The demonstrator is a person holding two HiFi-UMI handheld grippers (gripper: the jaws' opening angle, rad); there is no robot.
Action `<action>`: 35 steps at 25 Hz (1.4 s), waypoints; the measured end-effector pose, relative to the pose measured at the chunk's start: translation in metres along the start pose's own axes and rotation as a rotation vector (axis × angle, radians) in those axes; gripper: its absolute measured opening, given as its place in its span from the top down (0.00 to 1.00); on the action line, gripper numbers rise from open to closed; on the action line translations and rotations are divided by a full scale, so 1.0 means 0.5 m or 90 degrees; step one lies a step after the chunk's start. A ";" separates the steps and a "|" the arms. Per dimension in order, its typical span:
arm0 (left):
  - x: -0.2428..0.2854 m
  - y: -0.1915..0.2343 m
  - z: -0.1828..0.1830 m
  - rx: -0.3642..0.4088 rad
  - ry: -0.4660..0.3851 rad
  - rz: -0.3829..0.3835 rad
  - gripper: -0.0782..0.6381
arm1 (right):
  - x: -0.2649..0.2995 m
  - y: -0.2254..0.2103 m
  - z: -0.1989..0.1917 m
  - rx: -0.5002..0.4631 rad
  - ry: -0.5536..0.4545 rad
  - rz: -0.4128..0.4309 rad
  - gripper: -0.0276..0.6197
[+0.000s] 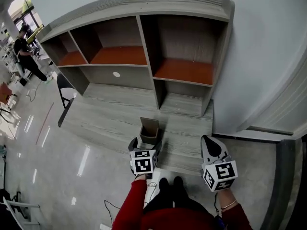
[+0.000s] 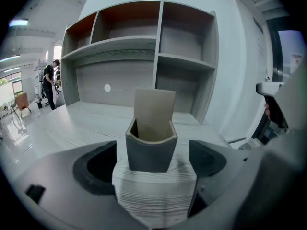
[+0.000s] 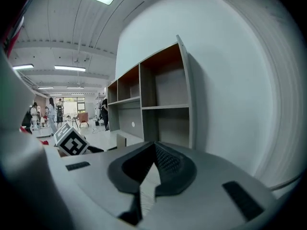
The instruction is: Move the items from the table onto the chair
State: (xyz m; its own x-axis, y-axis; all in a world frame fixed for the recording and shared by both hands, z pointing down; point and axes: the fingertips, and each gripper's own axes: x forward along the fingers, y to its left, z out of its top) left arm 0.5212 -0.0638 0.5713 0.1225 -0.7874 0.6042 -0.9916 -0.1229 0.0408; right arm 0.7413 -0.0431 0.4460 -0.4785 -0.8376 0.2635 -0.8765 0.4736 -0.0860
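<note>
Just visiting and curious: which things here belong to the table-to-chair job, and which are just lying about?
In the job: grey holder, card standing in it, table, chair, left gripper open, facing the holder, right gripper shut and empty.
Just there: shelf unit, person in the background.

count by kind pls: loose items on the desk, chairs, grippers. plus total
Grey holder: 1, with a tan card in it
Chair: 1
Grippers: 2, left gripper open around the holder, right gripper shut
Total: 4
</note>
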 end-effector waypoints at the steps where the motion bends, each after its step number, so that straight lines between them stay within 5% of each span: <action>1: 0.009 0.001 0.000 -0.003 0.001 0.006 0.24 | 0.010 -0.004 0.000 0.001 0.005 0.002 0.95; 5: 0.048 0.019 0.001 0.003 0.011 0.033 0.24 | 0.036 -0.014 -0.011 0.017 0.028 0.007 0.95; 17: 0.099 0.010 -0.016 0.044 0.020 0.012 0.26 | 0.073 -0.024 -0.053 0.038 0.080 0.005 0.95; 22: 0.052 0.061 0.050 0.013 -0.036 0.058 0.27 | 0.105 -0.006 -0.035 0.015 0.071 0.038 0.95; 28: -0.088 0.239 0.161 -0.056 -0.123 0.152 0.27 | 0.208 0.123 0.031 -0.013 0.043 0.150 0.95; 35: -0.289 0.591 0.231 -0.123 -0.154 0.309 0.27 | 0.408 0.480 0.174 -0.062 0.038 0.339 0.95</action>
State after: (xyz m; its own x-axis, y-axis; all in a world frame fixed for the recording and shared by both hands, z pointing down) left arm 0.2152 -0.0564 0.4041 -0.3653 -0.8443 0.3920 -0.9234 0.3820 -0.0378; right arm 0.4289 -0.1240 0.3953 -0.8484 -0.4601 0.2619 -0.5040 0.8534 -0.1333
